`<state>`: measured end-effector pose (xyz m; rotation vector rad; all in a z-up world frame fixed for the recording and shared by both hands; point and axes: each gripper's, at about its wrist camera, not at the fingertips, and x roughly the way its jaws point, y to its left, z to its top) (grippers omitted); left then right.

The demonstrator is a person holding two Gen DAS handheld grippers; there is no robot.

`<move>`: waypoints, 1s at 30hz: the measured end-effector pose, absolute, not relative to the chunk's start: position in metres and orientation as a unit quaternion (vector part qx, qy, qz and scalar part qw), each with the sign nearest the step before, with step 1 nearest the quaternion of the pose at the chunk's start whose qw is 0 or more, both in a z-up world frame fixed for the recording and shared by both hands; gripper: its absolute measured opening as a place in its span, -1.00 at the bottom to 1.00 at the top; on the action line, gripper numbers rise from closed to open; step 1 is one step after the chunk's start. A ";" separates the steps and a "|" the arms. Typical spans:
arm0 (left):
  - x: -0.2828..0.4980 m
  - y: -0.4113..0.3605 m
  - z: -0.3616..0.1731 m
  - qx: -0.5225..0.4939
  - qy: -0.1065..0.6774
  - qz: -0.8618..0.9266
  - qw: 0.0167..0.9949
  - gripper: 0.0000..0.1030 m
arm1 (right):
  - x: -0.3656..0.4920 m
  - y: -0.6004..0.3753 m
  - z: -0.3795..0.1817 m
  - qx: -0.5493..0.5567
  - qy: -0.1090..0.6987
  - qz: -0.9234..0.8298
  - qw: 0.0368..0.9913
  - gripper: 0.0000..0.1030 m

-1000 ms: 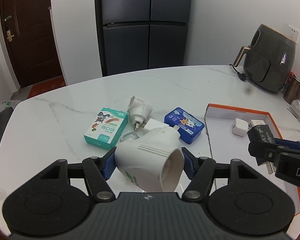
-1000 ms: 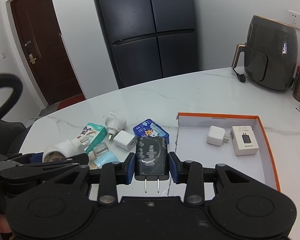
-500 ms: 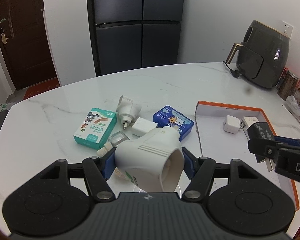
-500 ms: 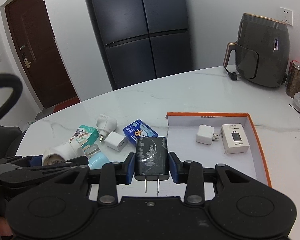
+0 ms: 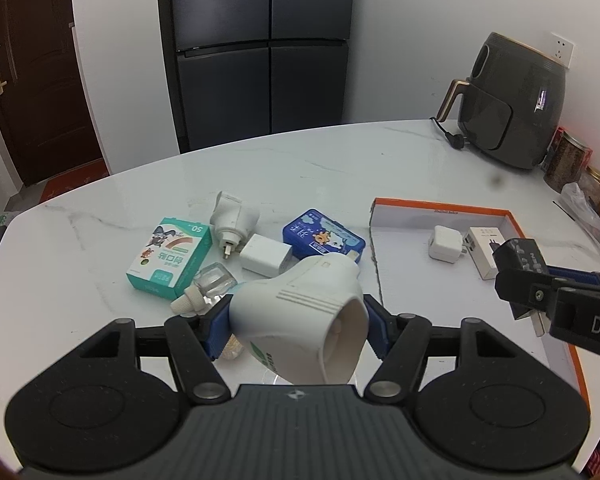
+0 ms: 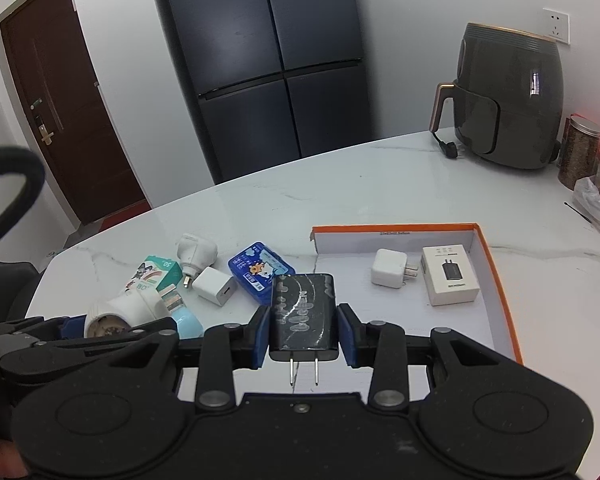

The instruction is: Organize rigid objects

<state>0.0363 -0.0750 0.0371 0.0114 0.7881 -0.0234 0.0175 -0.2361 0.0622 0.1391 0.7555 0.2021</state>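
Prongs of the black charger (image 6: 303, 316) point back toward the camera; its long axis runs near to far, and the right gripper (image 6: 303, 334) pinches its two sides above the marble table (image 6: 379, 184). The left gripper (image 5: 296, 320) clamps a white plug-in device (image 5: 300, 320), its open mouth facing near. Farther right lies the orange-rimmed tray (image 6: 499, 276) with a white charger (image 6: 389, 268) and a white box (image 6: 449, 274). Left of the tray sit a blue tin (image 6: 260, 266), a white cube adapter (image 6: 214, 286) and a green box (image 5: 170, 258).

Your right gripper (image 6: 303, 330) clamps a black charger (image 6: 303, 316), prongs toward you, above the table (image 6: 339, 184), near the orange-rimmed tray (image 6: 499, 276) holding two items.
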 end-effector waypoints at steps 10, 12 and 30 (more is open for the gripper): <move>0.037 -0.088 0.037 0.010 0.384 -0.017 0.923 0.29 | 0.017 -0.249 0.063 0.072 0.367 0.092 0.923 -0.15; 0.038 -0.091 0.037 0.011 0.384 -0.018 0.923 0.29 | 0.017 -0.252 0.063 0.073 0.367 0.090 0.923 -0.15; 0.044 -0.121 0.032 0.016 0.388 -0.041 0.920 0.29 | 0.015 -0.284 0.061 0.078 0.371 0.066 0.923 -0.15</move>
